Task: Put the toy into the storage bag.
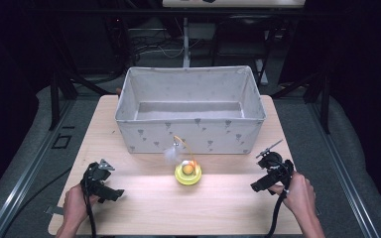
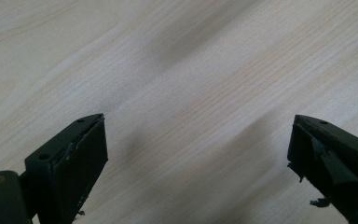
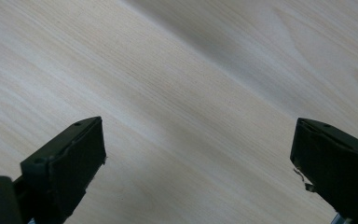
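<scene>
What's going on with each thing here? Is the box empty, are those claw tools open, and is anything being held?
Fabric box: upright, open-topped, looks empty.
Yellow toy: resting on the table in front of the box, feather up, untouched.
Left gripper: open, holding nothing, over bare wood.
Right gripper: open, holding nothing, over bare wood.

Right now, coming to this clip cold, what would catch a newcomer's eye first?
The big grey fabric bin at the far middle of the wooden table, apparently empty. Just in front of it sits a small yellow toy with an orange ball and a white feather on a thin wire. The left gripper and right gripper rest wide open at the table's near corners, each held by a hand.
</scene>
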